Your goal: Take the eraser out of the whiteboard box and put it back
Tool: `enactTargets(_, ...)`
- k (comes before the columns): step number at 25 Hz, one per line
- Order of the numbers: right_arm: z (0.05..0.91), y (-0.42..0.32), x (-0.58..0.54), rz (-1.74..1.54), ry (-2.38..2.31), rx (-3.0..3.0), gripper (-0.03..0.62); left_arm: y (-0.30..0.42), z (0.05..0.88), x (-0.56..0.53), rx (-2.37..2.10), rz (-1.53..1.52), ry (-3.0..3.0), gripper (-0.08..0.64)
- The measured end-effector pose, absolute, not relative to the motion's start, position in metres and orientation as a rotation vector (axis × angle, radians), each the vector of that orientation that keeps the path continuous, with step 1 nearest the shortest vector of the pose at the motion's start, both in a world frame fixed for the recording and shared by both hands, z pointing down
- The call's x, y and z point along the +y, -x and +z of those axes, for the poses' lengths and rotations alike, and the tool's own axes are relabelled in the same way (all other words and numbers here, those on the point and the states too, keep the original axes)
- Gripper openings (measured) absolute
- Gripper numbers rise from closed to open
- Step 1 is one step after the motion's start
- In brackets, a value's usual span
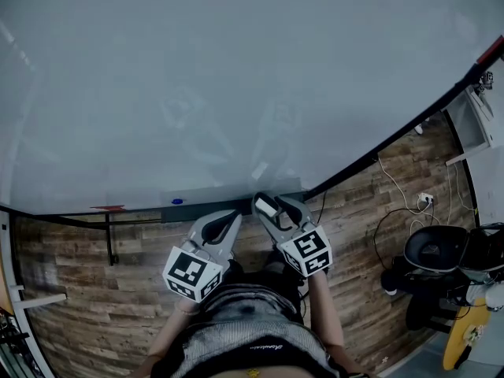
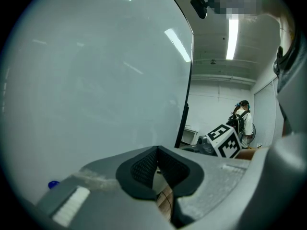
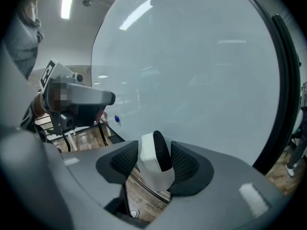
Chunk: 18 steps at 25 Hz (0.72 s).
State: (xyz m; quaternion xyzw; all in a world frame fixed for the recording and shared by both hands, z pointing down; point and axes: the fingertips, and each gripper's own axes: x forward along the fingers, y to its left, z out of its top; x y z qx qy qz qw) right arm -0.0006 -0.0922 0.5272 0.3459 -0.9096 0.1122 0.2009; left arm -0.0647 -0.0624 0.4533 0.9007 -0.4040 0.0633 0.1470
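The eraser [image 3: 152,163], white with a black felt side, stands tilted between the pads of my right gripper [image 3: 154,150]. It leans on the right pad, with a gap to the left pad lower down, so the jaws are open around it. In the head view the eraser [image 1: 265,205] sits at the grey whiteboard box [image 1: 209,199] under the board, inside the right gripper [image 1: 272,204]. Just to the left, my left gripper [image 1: 227,220] hangs below the box with its tips together and nothing in them. Its pads [image 2: 144,164] meet at the top.
The large whiteboard [image 1: 236,77] fills the view ahead, with a black frame [image 1: 394,144]. A blue cap [image 1: 177,201] and a red marker [image 1: 106,208] lie left along the ledge. There is wood floor below, and a black chair [image 1: 433,250] and cables at right. A person [image 2: 242,119] stands far off.
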Motion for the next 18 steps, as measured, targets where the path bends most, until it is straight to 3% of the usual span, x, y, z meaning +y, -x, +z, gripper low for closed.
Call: enactTargets(18, 0.5, 0.0, -0.076, 0.291, -1.032, -2.559, 0.23, 0.061, 0.455, -0.062, -1.129, 0.2, -2.602, 0.002)
